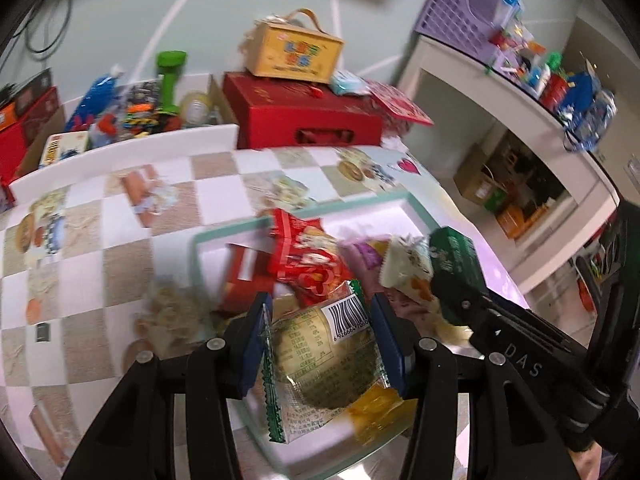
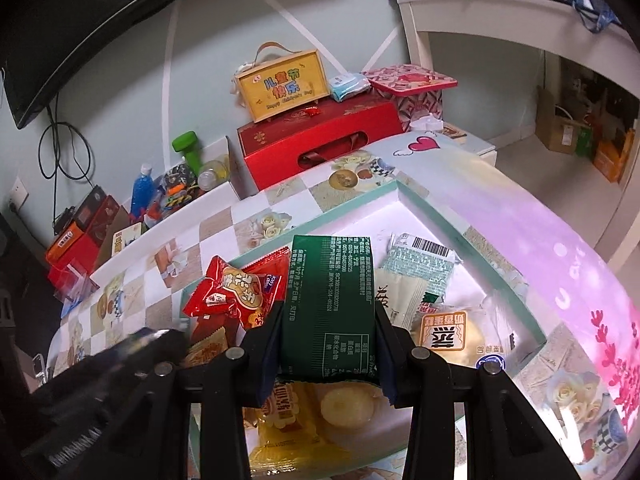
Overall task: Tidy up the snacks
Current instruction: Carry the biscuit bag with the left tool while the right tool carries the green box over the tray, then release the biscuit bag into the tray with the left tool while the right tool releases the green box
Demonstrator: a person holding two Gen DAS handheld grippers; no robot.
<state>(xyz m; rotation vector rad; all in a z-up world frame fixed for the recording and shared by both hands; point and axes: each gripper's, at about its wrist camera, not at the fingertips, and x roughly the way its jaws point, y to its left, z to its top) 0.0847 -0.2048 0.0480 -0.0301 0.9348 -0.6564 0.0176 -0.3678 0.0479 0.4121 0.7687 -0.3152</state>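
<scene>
My left gripper [image 1: 320, 344] is shut on a clear, green-edged pastry packet [image 1: 320, 360] with a barcode, held just above the white tray with a teal rim [image 1: 228, 232]. To its right, my right gripper [image 1: 454, 300] grips a dark green packet [image 1: 452, 256]. The right wrist view shows the same: the right gripper [image 2: 330, 344] is shut on the green packet [image 2: 330, 300] over the tray [image 2: 348, 204]. In the tray lie red packets [image 2: 232, 296], a yellow pastry pack [image 2: 296, 420], a white barcoded pack [image 2: 424, 264] and a round pastry pack [image 2: 452, 332].
The tray sits on a checked tablecloth [image 1: 120, 240]. Behind it stand a red gift box [image 1: 308, 116] with a yellow handled box [image 1: 296, 52] on top, and a cluttered bin with a green dumbbell [image 1: 172, 80]. A white shelf [image 1: 500, 92] with a purple basket [image 1: 460, 4] is at the right.
</scene>
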